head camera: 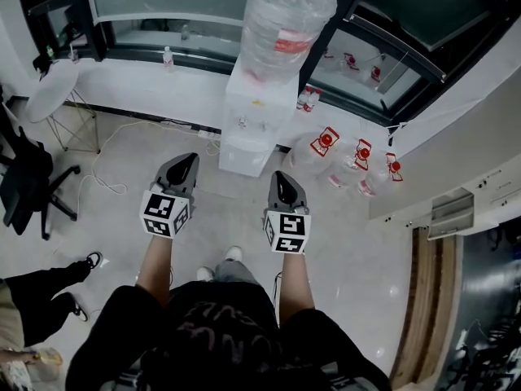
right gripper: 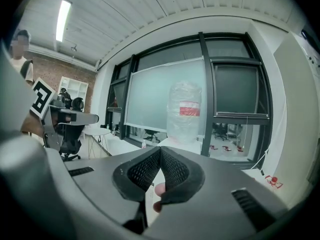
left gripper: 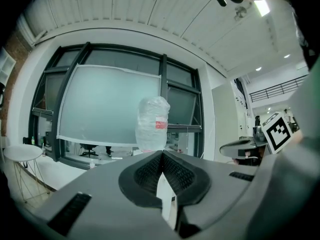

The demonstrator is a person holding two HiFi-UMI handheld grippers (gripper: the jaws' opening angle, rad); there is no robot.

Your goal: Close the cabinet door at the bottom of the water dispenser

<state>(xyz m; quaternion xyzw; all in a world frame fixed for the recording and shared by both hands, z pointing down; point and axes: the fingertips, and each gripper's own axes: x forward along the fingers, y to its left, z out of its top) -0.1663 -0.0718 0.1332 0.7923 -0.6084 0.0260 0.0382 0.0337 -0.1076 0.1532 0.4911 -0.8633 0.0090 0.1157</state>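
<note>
Head view: person stands on the floor with both arms out. Left gripper (head camera: 187, 163) and right gripper (head camera: 282, 177) are both pinched together, empty, touching nothing. Just ahead stands the white water dispenser (head camera: 254, 112) against the window wall, big bottle (head camera: 285, 23) on top. Its bottom cabinet door (head camera: 241, 157) faces the grippers; whether it sits flush is unclear from above.

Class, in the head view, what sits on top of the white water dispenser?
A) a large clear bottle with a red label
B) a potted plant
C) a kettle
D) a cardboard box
A: a large clear bottle with a red label stands on the white water dispenser.
</note>
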